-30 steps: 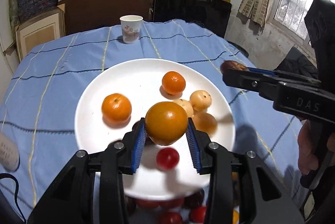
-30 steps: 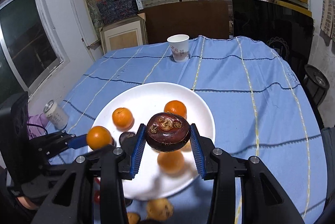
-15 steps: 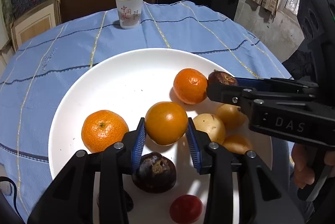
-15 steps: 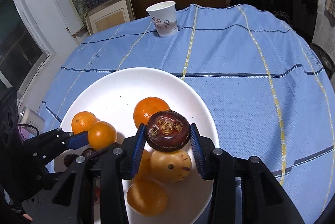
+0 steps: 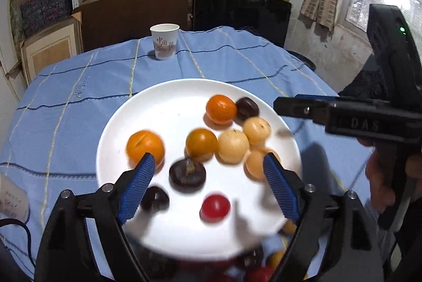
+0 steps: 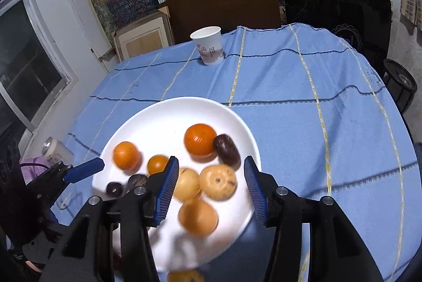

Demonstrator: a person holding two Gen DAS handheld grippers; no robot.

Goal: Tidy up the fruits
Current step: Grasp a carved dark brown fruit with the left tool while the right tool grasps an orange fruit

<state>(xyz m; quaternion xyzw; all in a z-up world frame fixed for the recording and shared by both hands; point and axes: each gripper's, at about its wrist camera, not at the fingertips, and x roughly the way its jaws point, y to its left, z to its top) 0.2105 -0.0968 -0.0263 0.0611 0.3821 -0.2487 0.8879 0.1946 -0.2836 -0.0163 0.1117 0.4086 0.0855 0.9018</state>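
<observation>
A white plate [image 5: 163, 102] on the blue tablecloth holds several fruits: oranges [image 5: 201, 145] [image 5: 221, 109], pale yellow fruits [image 5: 233, 146], dark purple fruits [image 5: 187, 172] [image 5: 247, 106] and a red tomato [image 5: 215, 208]. My left gripper [image 5: 208, 187] is open and empty above the plate's near side. My right gripper [image 6: 208, 189] is open and empty above the plate's right part [image 6: 245, 134]; the dark fruit [image 6: 226, 151] lies beside an orange [image 6: 199, 138]. More fruits [image 5: 259, 263] lie on the cloth in front of the plate, partly hidden.
A paper cup [image 5: 164, 44] stands at the far side of the table. A can [image 6: 56, 151] lies at the table's left edge. Shelves and boxes stand behind the table. The right gripper's body [image 5: 369, 121] shows at the right of the left wrist view.
Both grippers opened and pulled back. The left one let go of its orange and the right one let go of its dark fruit; both fruits now lie on the plate.
</observation>
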